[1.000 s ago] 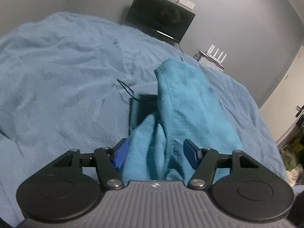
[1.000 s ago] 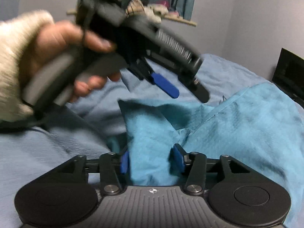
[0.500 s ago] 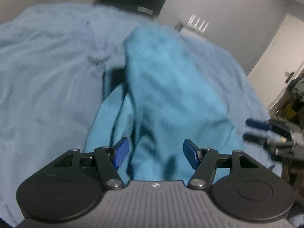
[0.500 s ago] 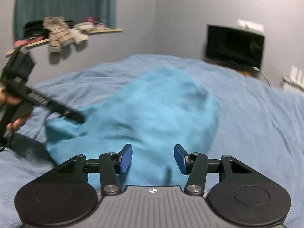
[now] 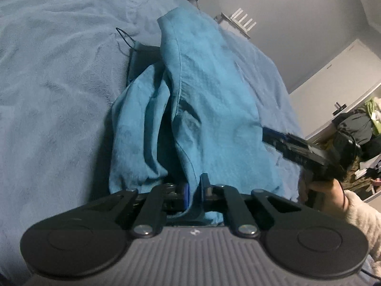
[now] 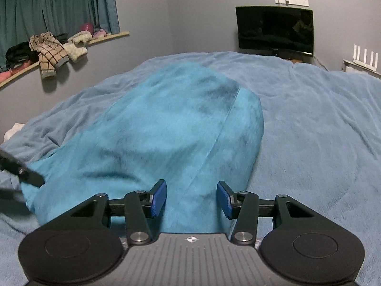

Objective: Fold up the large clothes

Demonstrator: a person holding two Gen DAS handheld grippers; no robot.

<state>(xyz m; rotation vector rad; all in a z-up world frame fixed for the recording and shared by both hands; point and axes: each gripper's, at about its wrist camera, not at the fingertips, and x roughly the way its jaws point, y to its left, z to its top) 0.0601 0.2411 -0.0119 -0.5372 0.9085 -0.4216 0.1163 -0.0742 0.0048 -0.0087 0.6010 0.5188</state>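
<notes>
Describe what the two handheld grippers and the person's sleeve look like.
Both are alike: the left gripper and right gripper each have a ribbed grey body, two round black discs, black linkage arms with silver bolts, and blue finger pads. A small white emblem marks each body. The person's sleeve is cream and fuzzy.

My right gripper hangs over the teal garment heaped on the blue bed, jaws apart, cloth beneath them. The left gripper's tip touches the garment's left edge.
</notes>
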